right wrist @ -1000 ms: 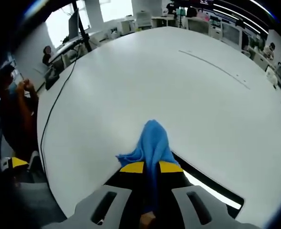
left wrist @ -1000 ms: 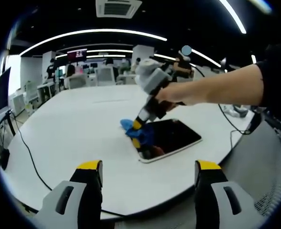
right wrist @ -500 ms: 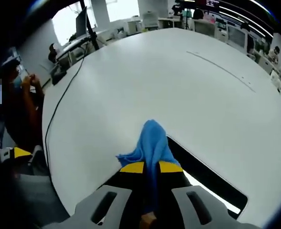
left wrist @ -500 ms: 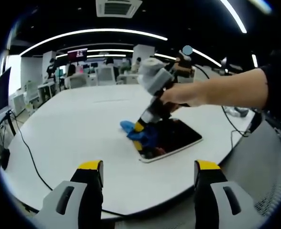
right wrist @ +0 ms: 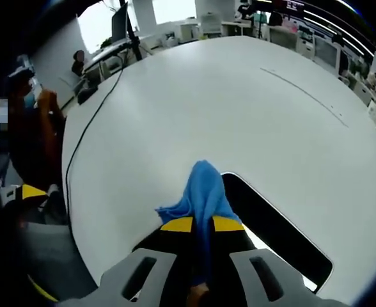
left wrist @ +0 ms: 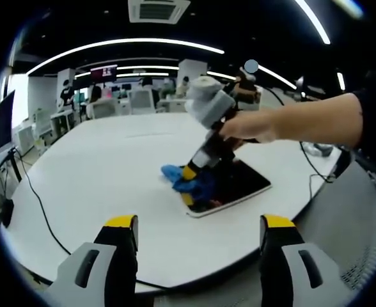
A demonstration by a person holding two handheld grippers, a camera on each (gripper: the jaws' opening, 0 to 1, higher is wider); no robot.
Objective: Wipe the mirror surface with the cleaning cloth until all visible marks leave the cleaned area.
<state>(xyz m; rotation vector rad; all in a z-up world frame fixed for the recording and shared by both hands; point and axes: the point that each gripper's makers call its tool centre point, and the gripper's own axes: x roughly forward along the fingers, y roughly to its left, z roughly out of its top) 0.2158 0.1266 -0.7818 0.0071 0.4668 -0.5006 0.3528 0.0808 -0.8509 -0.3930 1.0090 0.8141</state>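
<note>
A dark rectangular mirror point(left wrist: 229, 185) with a white edge lies flat on the white table point(left wrist: 105, 173). In the left gripper view my right gripper point(left wrist: 188, 184) is held by a hand, shut on a blue cloth point(left wrist: 181, 176) that presses on the mirror's near-left corner. In the right gripper view the blue cloth point(right wrist: 204, 198) is pinched between the yellow-tipped jaws of the right gripper point(right wrist: 203, 224), with the mirror point(right wrist: 271, 233) stretching to the right. My left gripper point(left wrist: 192, 225) hangs open well in front of the table, its jaws wide apart with nothing between them.
A black cable point(left wrist: 38, 204) runs across the table's left side. Another cable point(left wrist: 306, 163) trails off the right edge. Desks, chairs and people stand in the office behind. A person point(right wrist: 31, 137) sits at the table's left in the right gripper view.
The right gripper has slid the cloth a little toward the mirror's near edge and tilted more upright. The left gripper has stayed still.
</note>
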